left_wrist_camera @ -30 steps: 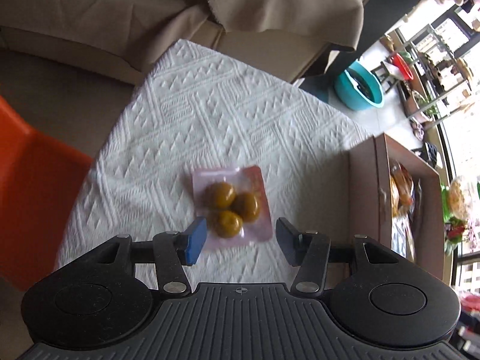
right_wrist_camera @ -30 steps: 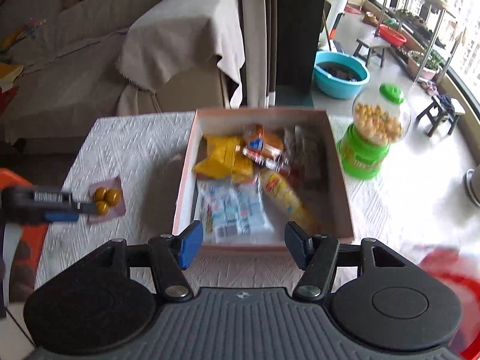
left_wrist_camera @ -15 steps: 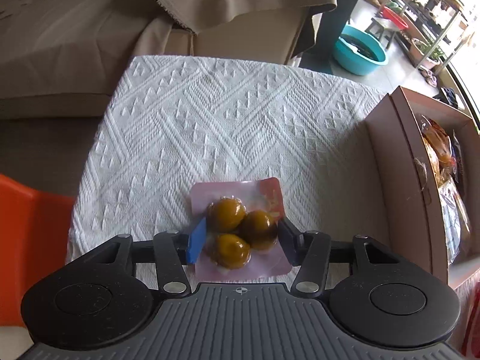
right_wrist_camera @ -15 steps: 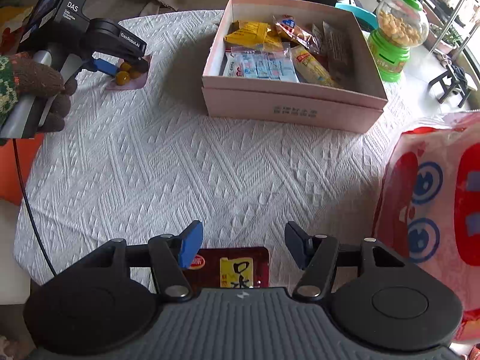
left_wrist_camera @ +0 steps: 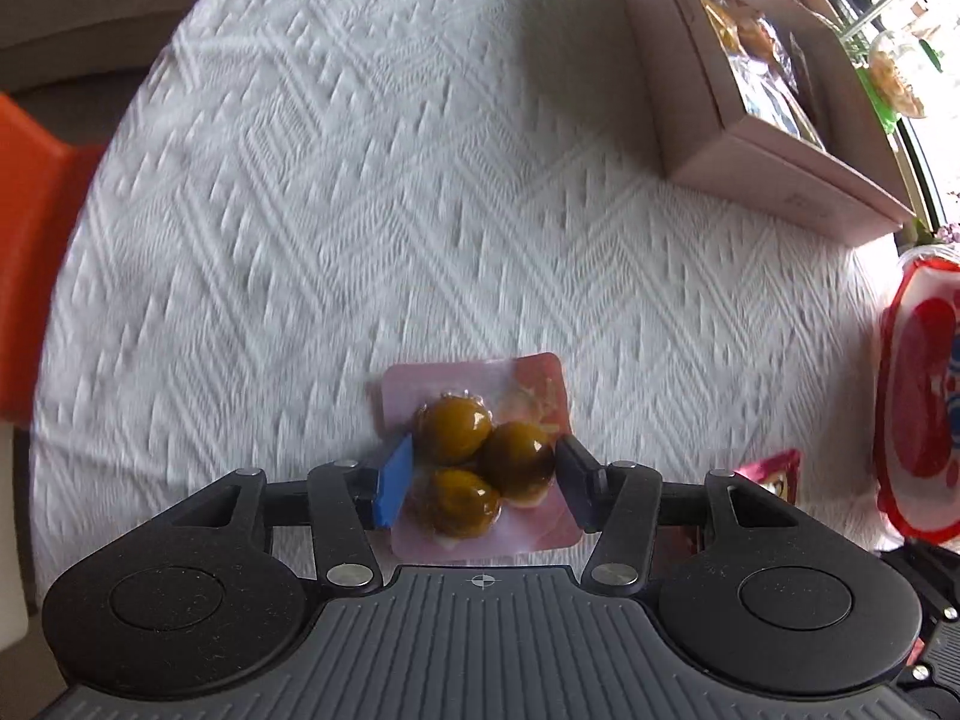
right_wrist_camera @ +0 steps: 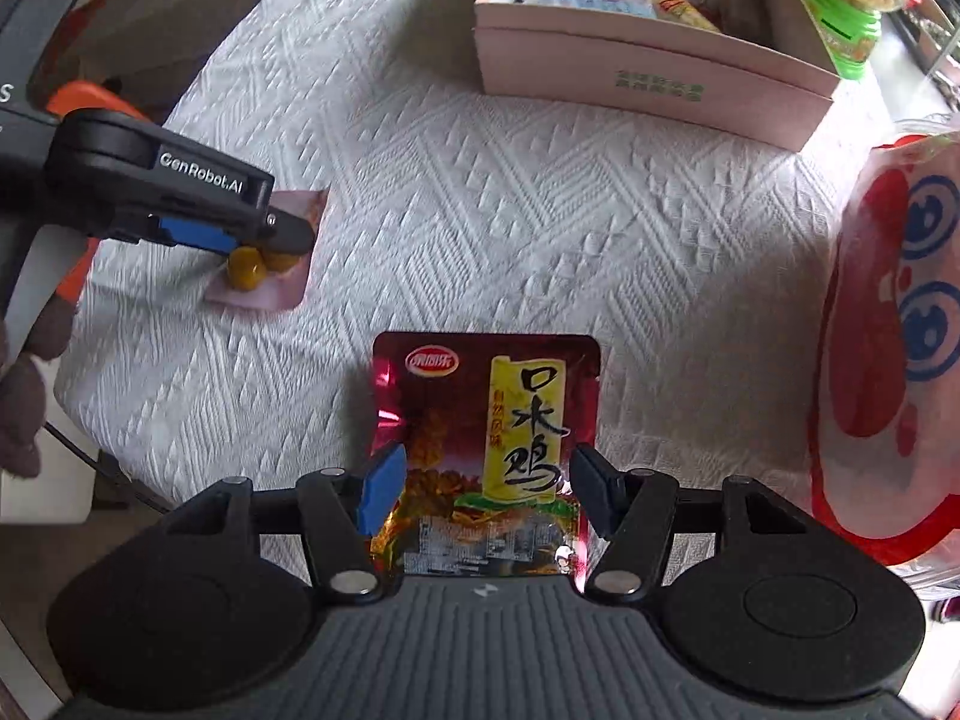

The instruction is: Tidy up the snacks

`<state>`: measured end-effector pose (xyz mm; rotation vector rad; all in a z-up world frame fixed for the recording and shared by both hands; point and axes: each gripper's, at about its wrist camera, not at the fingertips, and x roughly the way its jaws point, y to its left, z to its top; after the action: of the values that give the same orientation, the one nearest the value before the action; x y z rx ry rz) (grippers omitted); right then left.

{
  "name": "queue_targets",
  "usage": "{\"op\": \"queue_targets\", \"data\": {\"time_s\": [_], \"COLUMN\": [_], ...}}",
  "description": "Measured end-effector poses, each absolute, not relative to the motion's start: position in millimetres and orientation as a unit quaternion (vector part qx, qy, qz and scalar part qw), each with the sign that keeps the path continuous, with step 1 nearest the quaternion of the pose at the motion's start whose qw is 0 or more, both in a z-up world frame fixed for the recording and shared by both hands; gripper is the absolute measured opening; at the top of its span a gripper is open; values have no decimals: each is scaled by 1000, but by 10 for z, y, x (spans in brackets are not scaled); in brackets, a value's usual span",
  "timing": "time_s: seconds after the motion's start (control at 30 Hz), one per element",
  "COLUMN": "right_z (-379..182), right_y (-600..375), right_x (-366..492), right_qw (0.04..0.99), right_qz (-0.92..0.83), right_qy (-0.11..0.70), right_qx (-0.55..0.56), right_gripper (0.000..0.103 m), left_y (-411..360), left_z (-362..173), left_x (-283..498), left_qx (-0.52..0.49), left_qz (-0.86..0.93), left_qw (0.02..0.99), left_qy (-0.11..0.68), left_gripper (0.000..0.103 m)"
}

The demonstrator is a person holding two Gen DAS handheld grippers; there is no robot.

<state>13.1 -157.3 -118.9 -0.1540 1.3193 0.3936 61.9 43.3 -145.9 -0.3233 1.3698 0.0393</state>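
Observation:
My left gripper (left_wrist_camera: 480, 480) is shut on a pink packet of three brown balls (left_wrist_camera: 474, 450) and holds it over the white tablecloth (left_wrist_camera: 360, 210); it also shows in the right wrist view (right_wrist_camera: 264, 276). My right gripper (right_wrist_camera: 486, 492) is open, its fingers either side of a red foil snack packet (right_wrist_camera: 486, 450) lying on the cloth near the front edge. The pink snack box (right_wrist_camera: 648, 60), open and holding several packets, stands at the far side; it also shows in the left wrist view (left_wrist_camera: 750, 138).
A red and white plastic bag (right_wrist_camera: 888, 360) lies at the right. A green candy dispenser (right_wrist_camera: 852, 6) stands behind the box. An orange chair (left_wrist_camera: 30, 240) is off the table's left edge.
My left gripper closed on the ball packet and lifted it, swinging toward the box. My right gripper dropped from over the box to the red foil packet at the table's near edge.

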Motion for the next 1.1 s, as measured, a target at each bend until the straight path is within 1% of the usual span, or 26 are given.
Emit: {"op": "queue_targets", "data": {"time_s": [0.13, 0.17, 0.23, 0.33, 0.43, 0.57, 0.6, 0.67, 0.77, 0.87, 1.1], "right_z": [-1291, -1310, -1341, -1369, -1456, -1452, -1456, -1483, -1527, -1560, -1590], "right_y": [-1436, -1420, -1437, -1559, -1712, -1799, -1801, -1757, -1636, -1587, -1541], "right_x": [-35, -63, -70, 22, 174, 282, 296, 285, 224, 154, 126], "right_qw": [774, 781, 789, 787, 771, 773, 773, 773, 778, 789, 811], "right_qz": [212, 210, 203, 192, 192, 185, 181, 176, 169, 154, 111], "right_qy": [584, 572, 559, 571, 600, 604, 605, 607, 599, 587, 570], "right_qx": [-122, -140, -153, -131, -92, -63, -57, -55, -85, -93, -71], "right_gripper": [62, 68, 75, 82, 85, 86, 88, 95, 100, 103, 103], "left_y": [377, 341, 283, 179, 99, 18, 18, 34, 44, 14, 221], "left_z": [-1464, -1458, -1459, -1465, -1469, -1483, -1484, -1485, -1481, -1470, -1484], "left_x": [467, 460, 472, 503, 527, 552, 556, 569, 605, 658, 631], "left_qx": [-156, -154, -147, -141, -144, -135, -134, -133, -115, -89, -81], "left_qz": [31, 30, 27, 25, 23, 18, 18, 12, 0, -18, -36], "left_qw": [754, 753, 751, 753, 753, 754, 754, 752, 753, 750, 748], "left_qy": [638, 639, 643, 642, 642, 642, 643, 645, 647, 655, 657], "left_gripper": [57, 57, 57, 57, 57, 58, 58, 58, 58, 58, 57]}}
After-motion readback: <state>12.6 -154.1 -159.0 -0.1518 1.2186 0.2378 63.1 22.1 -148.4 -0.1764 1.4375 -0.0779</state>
